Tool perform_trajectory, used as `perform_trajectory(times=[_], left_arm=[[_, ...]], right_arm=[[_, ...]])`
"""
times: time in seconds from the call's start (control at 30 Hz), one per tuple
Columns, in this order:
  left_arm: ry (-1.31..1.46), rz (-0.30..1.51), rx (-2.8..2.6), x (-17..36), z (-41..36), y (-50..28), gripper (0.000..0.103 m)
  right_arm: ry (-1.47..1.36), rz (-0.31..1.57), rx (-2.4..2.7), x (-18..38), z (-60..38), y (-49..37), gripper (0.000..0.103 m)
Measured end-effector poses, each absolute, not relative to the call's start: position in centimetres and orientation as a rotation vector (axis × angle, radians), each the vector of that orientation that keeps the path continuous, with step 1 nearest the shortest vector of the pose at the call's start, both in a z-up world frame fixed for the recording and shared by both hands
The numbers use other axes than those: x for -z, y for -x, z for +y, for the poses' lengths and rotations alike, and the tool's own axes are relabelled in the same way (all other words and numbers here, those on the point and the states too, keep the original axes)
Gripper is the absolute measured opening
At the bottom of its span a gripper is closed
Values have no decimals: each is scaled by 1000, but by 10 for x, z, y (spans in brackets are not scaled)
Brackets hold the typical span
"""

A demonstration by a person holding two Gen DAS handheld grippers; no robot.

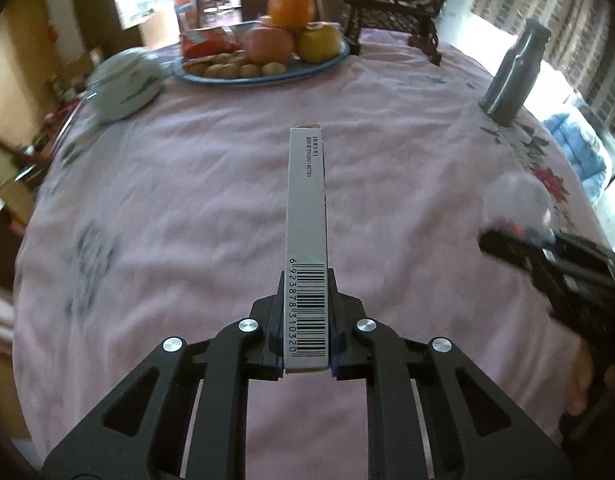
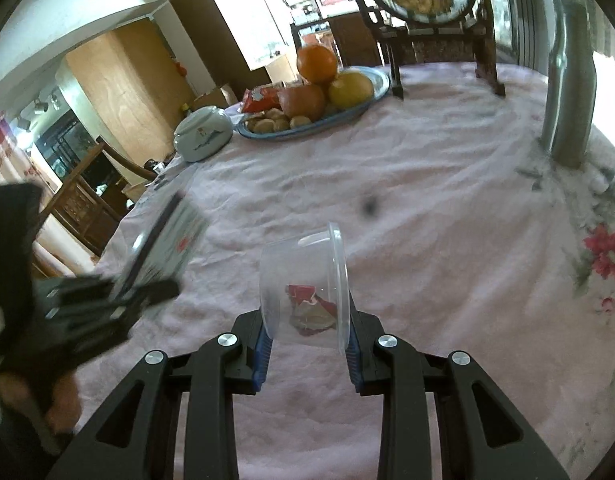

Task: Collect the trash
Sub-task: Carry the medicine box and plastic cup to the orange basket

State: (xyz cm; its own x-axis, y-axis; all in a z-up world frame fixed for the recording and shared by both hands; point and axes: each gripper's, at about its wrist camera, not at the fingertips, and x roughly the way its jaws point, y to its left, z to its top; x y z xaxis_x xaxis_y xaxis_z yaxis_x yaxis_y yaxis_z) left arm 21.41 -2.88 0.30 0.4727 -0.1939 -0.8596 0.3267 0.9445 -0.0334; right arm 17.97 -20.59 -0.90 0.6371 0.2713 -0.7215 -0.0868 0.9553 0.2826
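A long, thin grey cardboard box (image 1: 307, 200) with a barcode stands edge-up between the pads of my left gripper (image 1: 307, 282), which is shut on its near end above the pink tablecloth (image 1: 179, 208). In the right wrist view that box (image 2: 175, 240) and left gripper (image 2: 119, 292) appear blurred at the left. My right gripper (image 2: 307, 320) is shut on a clear plastic cup (image 2: 303, 264) lying on its side, with a crumpled red wrapper (image 2: 311, 308) inside. In the left wrist view the cup (image 1: 515, 200) and right gripper (image 1: 507, 244) sit at the right edge.
At the far side stands a blue-rimmed plate (image 1: 327, 65) of fruit, nuts and a red snack pack. A white lidded bowl (image 1: 123, 84) sits far left, a metal bottle (image 1: 511, 68) far right, a dark carved ornament stand (image 1: 391, 20) behind. A hand (image 2: 63, 404) holds the left gripper.
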Motion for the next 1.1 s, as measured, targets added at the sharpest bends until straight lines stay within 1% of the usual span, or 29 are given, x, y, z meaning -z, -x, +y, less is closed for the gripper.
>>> perform_trajectory(times=[0.13,0.37,0.8,1.1], left_arm=[[-126,969,247,-21,-16,-167,17],[-98,846,176,-42,1,-93,17],[-25,789,120,-42,48,0,17],[69,769,28,-40,105,44,17]], right_arm=[[-157,791,-170,-6,-193,-149,31],[-132,748,-202,-21,-175,-90,31],[-75,702,-295,-33,-117,-11,31],[19,704,-436,-37,-46,25,31]])
